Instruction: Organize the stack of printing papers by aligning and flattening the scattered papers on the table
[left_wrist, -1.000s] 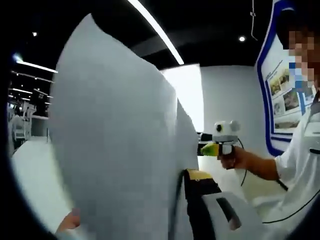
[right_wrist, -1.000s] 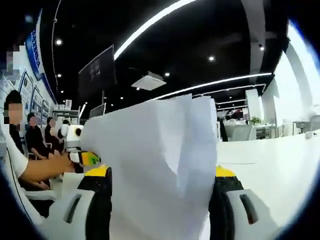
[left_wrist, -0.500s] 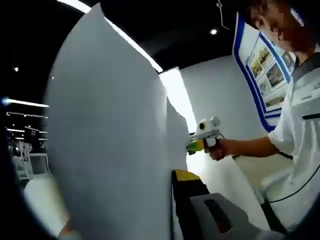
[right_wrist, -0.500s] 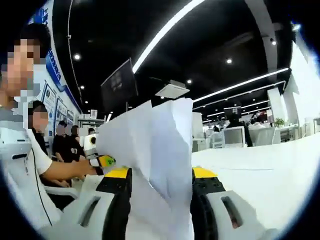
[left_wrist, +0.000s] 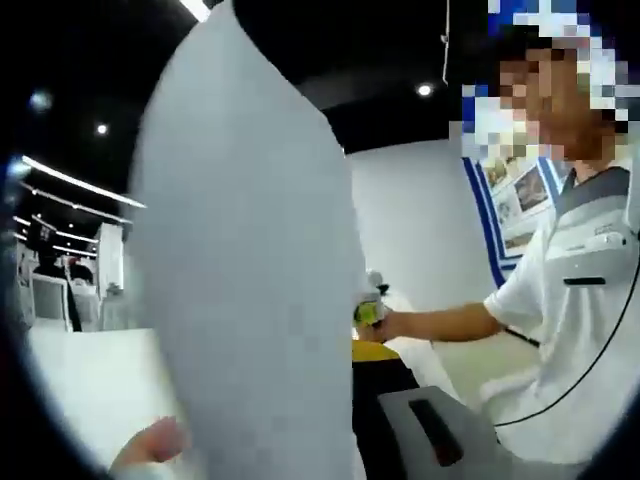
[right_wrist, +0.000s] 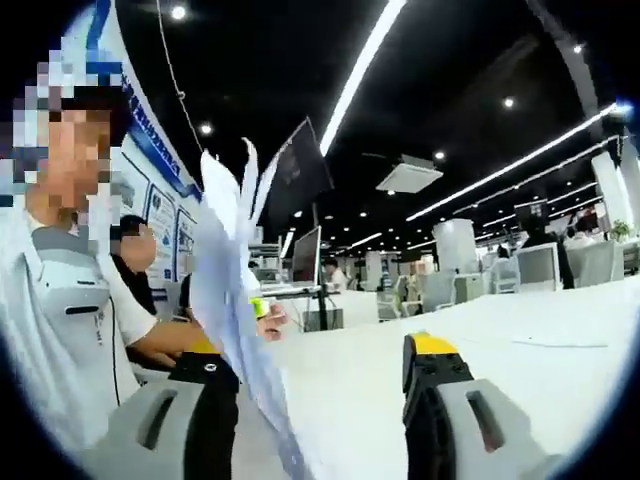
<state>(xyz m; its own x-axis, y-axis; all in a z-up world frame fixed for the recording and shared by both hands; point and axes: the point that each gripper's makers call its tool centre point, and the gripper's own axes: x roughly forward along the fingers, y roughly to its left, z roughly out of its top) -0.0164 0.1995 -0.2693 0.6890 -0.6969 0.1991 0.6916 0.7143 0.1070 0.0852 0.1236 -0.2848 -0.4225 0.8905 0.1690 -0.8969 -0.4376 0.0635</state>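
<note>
A stack of white printing papers (left_wrist: 240, 280) stands upright, close to the lens in the left gripper view. My left gripper (left_wrist: 335, 355) appears shut on its lower edge. One black jaw with a yellow tip shows to the right of the sheets, and the paper hides the other. In the right gripper view the papers (right_wrist: 228, 290) are edge-on, leaning by the left jaw. My right gripper (right_wrist: 320, 350) is open, jaws wide apart with nothing between them. Each gripper is visible from the other: the right gripper (left_wrist: 368, 305) past the paper's edge, the left gripper (right_wrist: 260, 308) just behind the sheets.
The white table (right_wrist: 520, 330) stretches ahead and to the right; a bare part of the table (left_wrist: 80, 380) lies left of the sheets. The person in a white shirt (left_wrist: 570, 300) stands close by. Other people sit by monitors (right_wrist: 305, 255) behind.
Both views have swung with the hands. The right jaws have spread wider, and the papers stand edge-on by the left jaw instead of between the jaws.
</note>
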